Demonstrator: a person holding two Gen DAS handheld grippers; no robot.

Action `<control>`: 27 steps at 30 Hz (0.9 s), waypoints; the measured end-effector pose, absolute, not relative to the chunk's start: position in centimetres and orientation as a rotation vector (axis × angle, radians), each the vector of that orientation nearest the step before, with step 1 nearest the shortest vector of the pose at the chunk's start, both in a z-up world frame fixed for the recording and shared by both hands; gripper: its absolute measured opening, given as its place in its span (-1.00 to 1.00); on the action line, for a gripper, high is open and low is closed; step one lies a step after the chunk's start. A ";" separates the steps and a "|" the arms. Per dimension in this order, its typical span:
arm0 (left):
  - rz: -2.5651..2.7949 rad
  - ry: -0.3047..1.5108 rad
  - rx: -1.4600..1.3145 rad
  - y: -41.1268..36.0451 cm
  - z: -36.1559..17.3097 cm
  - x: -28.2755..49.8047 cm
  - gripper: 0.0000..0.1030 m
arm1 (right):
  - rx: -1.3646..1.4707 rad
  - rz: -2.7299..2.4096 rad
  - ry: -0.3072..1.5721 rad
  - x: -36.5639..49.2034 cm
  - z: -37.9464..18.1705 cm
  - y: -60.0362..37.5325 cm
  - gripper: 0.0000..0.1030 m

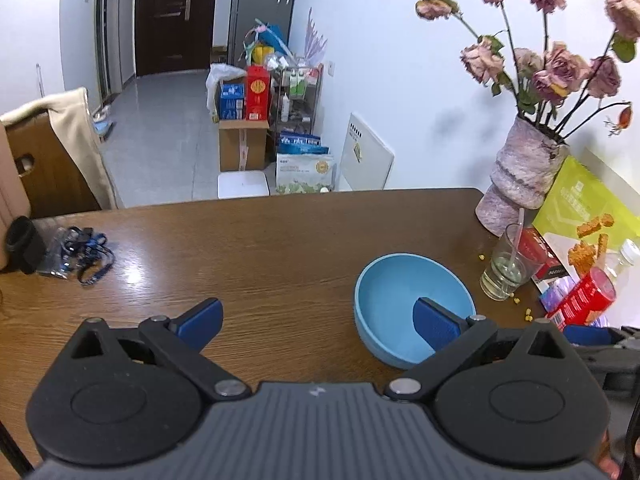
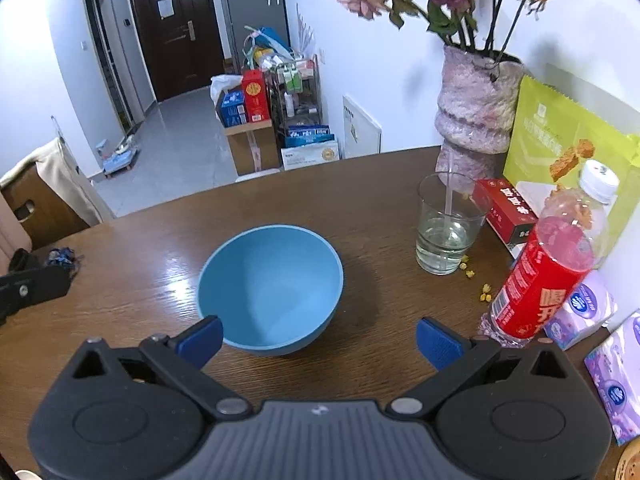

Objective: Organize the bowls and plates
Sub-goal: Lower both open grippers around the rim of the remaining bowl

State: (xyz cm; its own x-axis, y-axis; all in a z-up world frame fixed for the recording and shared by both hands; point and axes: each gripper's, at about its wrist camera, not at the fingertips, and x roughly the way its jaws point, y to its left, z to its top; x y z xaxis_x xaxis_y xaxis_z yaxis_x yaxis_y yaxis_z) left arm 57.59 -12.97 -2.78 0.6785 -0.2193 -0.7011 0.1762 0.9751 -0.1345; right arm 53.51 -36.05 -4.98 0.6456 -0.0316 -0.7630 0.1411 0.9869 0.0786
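Your left gripper and right gripper both stand spread wide and hold nothing. The blue bowl sits upright on the wooden table, ahead of your right gripper and just left of the drinking glass; in the left wrist view your right blue pad overlaps the bowl's near rim

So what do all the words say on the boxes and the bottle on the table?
Red bottle label: big white Chinese characters, cut off, can't read them surely.
Red box: white Chinese characters, too blurred.
Green snack bag: pale print, too faint.
Purple tissue packs: a round blue logo, words too small.
Boxes on the floor: too small to read.
Blue bowl and glass: no words.
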 end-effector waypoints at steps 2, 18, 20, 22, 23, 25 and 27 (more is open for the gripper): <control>-0.220 0.817 -0.050 -13.7 -3.5 58.8 1.00 | 0.126 -0.098 0.879 54.4 -5.6 -36.1 1.00; -0.149 0.992 -0.093 -15.5 -10.8 65.9 1.00 | 0.113 -0.094 1.006 60.9 -11.6 -37.3 1.00; -0.136 1.007 -0.093 -15.7 -11.5 66.4 1.00 | 0.127 -0.087 1.025 61.5 -12.5 -37.3 1.00; -0.134 1.024 -0.096 -15.9 -12.1 66.8 1.00 | 0.132 -0.081 1.042 62.0 -13.3 -37.3 1.00; -0.138 1.031 -0.092 -16.0 -12.3 66.9 0.99 | 0.130 -0.079 1.048 62.3 -13.6 -37.3 0.99; -0.135 1.039 -0.061 -16.7 -12.8 67.0 0.99 | 0.125 -0.079 1.059 62.7 -14.1 -37.3 0.97; -0.117 1.048 -0.030 -17.3 -13.2 67.2 0.87 | 0.126 -0.073 1.067 63.1 -14.5 -37.3 0.93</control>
